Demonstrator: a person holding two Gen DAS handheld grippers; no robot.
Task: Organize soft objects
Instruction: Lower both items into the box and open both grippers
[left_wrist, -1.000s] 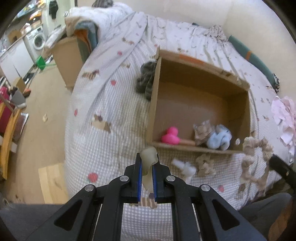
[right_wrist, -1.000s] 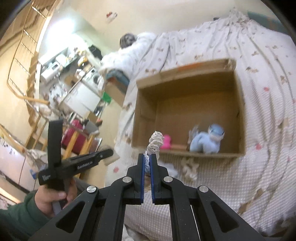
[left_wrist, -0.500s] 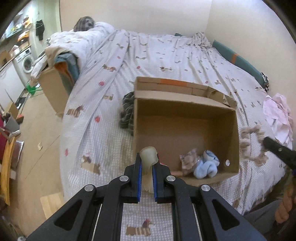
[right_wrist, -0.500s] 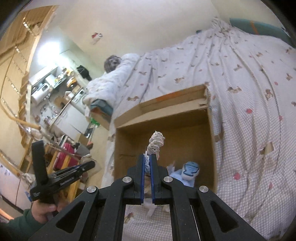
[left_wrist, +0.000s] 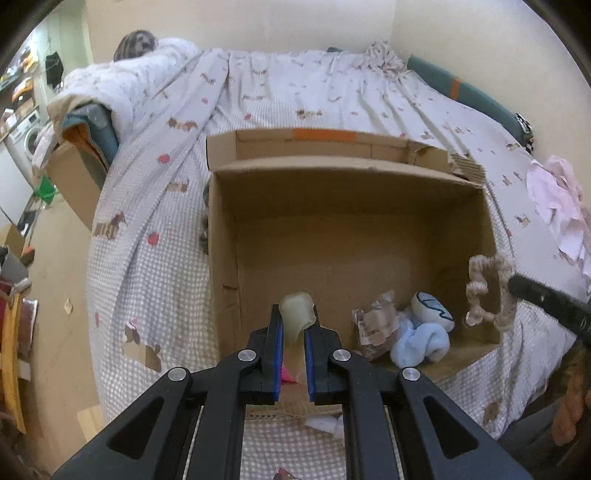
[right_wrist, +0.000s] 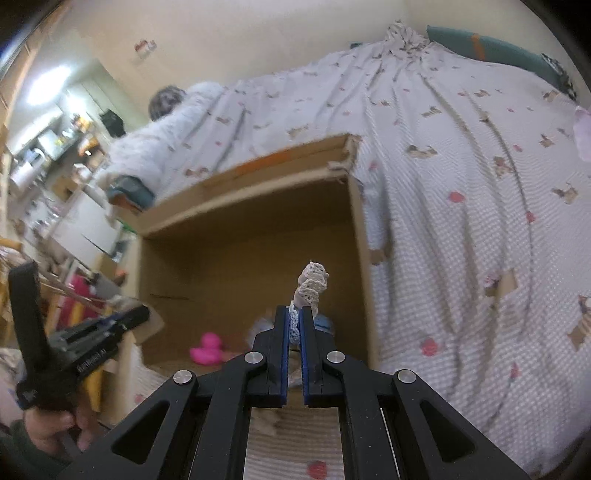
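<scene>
Left gripper (left_wrist: 293, 332) clamped on pale toy (left_wrist: 296, 316); right gripper (right_wrist: 294, 330) clamped on crochet loop (right_wrist: 312, 286). Box (left_wrist: 343, 243) lies directly ahead below both; left is judged nearer.

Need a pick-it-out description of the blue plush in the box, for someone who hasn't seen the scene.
On the bed, find the open cardboard box. Look in its near right corner: the blue plush lies there, beside a crinkly clear-wrapped brownish item on its left. It is the only pale blue, fuzzy thing in the box, with a white face patch drawn in dark lines; the pink duck sits apart, further left.
</scene>
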